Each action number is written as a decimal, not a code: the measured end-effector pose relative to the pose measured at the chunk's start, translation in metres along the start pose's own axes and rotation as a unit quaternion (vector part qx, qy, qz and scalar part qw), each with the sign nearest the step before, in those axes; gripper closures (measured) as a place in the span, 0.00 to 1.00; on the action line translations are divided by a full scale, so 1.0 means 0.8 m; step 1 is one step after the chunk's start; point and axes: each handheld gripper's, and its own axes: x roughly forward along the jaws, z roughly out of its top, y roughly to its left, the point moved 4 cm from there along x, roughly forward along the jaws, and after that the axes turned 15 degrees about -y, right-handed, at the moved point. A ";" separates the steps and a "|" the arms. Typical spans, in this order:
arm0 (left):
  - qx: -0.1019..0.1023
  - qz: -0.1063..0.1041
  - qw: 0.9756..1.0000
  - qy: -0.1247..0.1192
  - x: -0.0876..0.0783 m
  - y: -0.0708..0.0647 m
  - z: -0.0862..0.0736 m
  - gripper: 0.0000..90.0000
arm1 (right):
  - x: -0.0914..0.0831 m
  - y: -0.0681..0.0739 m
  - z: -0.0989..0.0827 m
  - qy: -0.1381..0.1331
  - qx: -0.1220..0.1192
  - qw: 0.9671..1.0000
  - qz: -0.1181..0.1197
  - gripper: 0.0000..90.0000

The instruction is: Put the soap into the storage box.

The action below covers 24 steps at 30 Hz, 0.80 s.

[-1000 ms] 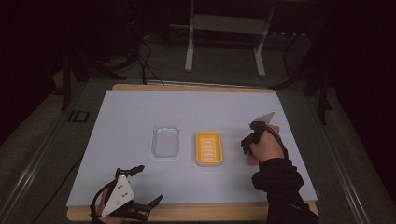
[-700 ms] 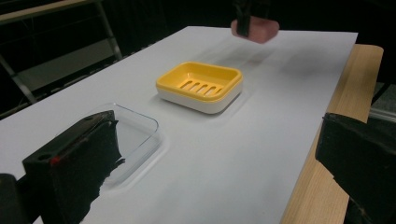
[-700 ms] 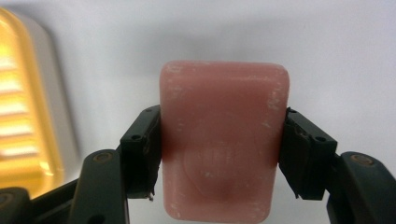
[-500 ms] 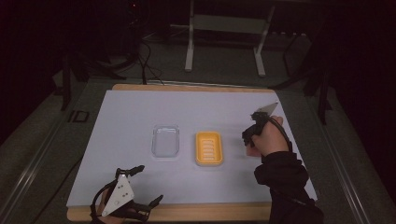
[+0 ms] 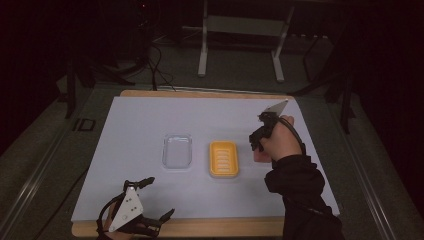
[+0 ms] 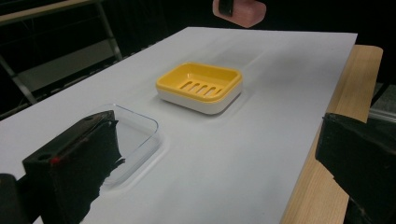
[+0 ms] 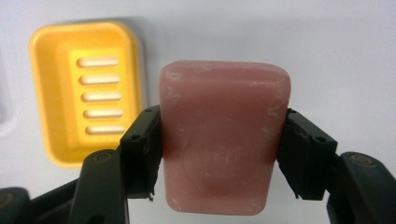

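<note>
Right gripper (image 7: pixel 219 154) clamps pink soap (image 7: pixel 223 137) beside dish (image 7: pixel 86 88).

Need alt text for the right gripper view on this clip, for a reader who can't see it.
A pink bar of soap is clamped between the right gripper's two black jaws, held above a white table surface. To its left sits a yellow soap dish with five drain slots, nothing in it.

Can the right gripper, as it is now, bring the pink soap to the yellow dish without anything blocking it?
Probably yes. The right gripper, shut on the pink soap, hangs just beside the yellow dish, which lies empty, and nothing stands between them.
</note>
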 end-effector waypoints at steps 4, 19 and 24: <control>0.000 0.000 1.000 0.000 0.000 0.000 0.000 0.00 | -0.003 0.015 0.001 -0.001 -0.006 1.000 0.009 0.42; 0.001 -0.001 1.000 -0.001 -0.001 0.001 0.001 0.00 | 0.014 0.080 -0.008 0.025 -0.029 0.997 0.061 0.42; 0.001 -0.001 1.000 -0.001 -0.002 0.001 0.000 0.00 | 0.023 0.093 -0.013 0.034 -0.033 0.996 0.073 0.42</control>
